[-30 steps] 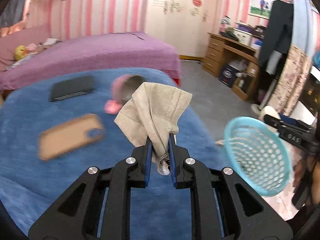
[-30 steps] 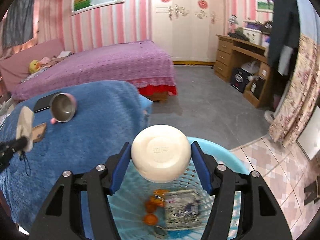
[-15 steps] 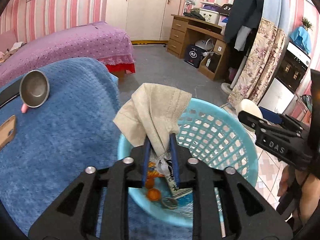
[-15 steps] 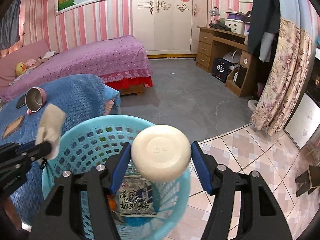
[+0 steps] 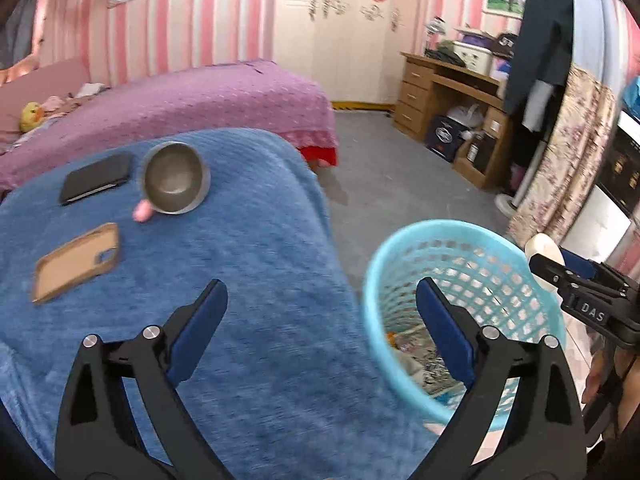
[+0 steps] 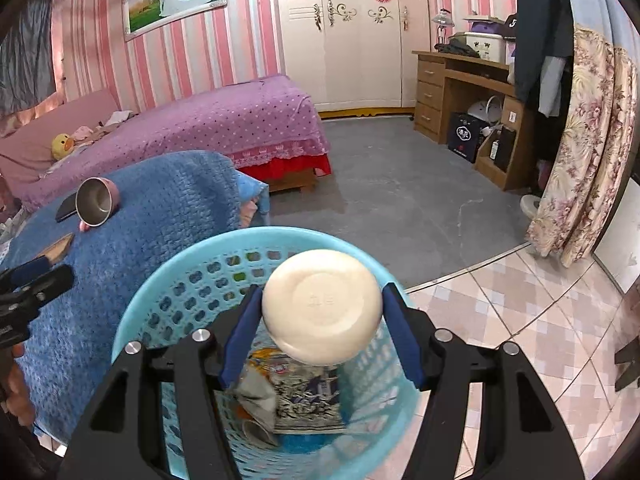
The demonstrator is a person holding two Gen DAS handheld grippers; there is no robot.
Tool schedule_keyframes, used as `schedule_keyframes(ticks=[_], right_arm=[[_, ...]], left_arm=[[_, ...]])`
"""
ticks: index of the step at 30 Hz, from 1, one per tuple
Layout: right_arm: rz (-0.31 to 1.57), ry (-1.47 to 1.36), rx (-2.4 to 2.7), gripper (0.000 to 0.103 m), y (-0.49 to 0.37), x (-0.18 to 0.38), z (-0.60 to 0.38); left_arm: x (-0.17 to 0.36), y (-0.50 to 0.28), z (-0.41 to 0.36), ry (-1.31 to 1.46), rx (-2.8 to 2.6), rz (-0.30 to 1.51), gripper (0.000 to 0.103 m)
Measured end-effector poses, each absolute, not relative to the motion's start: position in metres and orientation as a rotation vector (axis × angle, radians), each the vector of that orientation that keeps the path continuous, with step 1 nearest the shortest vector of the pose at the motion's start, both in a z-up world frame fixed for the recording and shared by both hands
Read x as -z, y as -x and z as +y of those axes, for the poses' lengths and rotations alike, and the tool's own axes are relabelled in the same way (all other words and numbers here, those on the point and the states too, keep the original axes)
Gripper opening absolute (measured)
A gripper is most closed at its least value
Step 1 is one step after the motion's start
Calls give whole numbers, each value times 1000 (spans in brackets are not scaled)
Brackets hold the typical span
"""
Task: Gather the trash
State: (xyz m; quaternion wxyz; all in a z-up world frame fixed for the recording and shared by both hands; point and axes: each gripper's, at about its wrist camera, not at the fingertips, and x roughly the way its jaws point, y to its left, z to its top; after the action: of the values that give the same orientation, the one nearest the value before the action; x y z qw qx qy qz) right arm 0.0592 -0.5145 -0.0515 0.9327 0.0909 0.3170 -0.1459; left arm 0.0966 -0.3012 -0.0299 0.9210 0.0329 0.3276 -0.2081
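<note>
My left gripper (image 5: 320,285) hangs over the blue blanket (image 5: 260,280), its jaws opening wide with nothing between them. To its right stands the light-blue mesh basket (image 5: 400,240). In the right wrist view the basket (image 6: 168,276) holds a crumpled beige cloth (image 6: 254,394), a printed packet (image 6: 308,396) and orange scraps. My right gripper (image 6: 323,290) is shut on a round cream soap bar (image 6: 322,306) just above the basket's mouth. In the left wrist view the right gripper (image 5: 560,268) shows at the basket's far right rim.
On the blanket lie a steel cup with a pink handle (image 5: 176,178), a black phone (image 5: 96,178) and a brown phone case (image 5: 76,262). A purple bed (image 6: 224,120) stands behind, and a wooden desk (image 6: 460,92) and flowered curtain (image 6: 584,140) are at right, with grey floor between.
The left gripper opened and let go of the beige cloth, which now lies in the basket, then swung back left over the blanket. The right gripper still holds the soap above the basket.
</note>
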Motion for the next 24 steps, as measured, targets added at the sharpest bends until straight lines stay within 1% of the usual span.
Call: schedule_keyframes(ticks=[2,3,4,9,14,16,24], right_arm=[[649,-179,301,70,-64,54,-509],[646,-179,300,79,-67,55,-506],[644,-179,305,84,-68,56,-505],[646,-188,321,89,-72,54,-496],[590,-178,293,92,-60,36,-472],[559,-188,263,95,-54,27,-459],[449,-129,274,96,-27,-3,-408]], left_arm=[[24,-91,-290,-70,397,644,96],[21,-89,-285,-73,389,632,97],[17,-87,-280,-78,383,621,97],[-1,-72,-243,-57,356,578,97],[-13,-53,-207,-47,330,544,97],[-16,-45,-191,-45,317,537,97],[-15,-19,-126,-25,243,524,97]])
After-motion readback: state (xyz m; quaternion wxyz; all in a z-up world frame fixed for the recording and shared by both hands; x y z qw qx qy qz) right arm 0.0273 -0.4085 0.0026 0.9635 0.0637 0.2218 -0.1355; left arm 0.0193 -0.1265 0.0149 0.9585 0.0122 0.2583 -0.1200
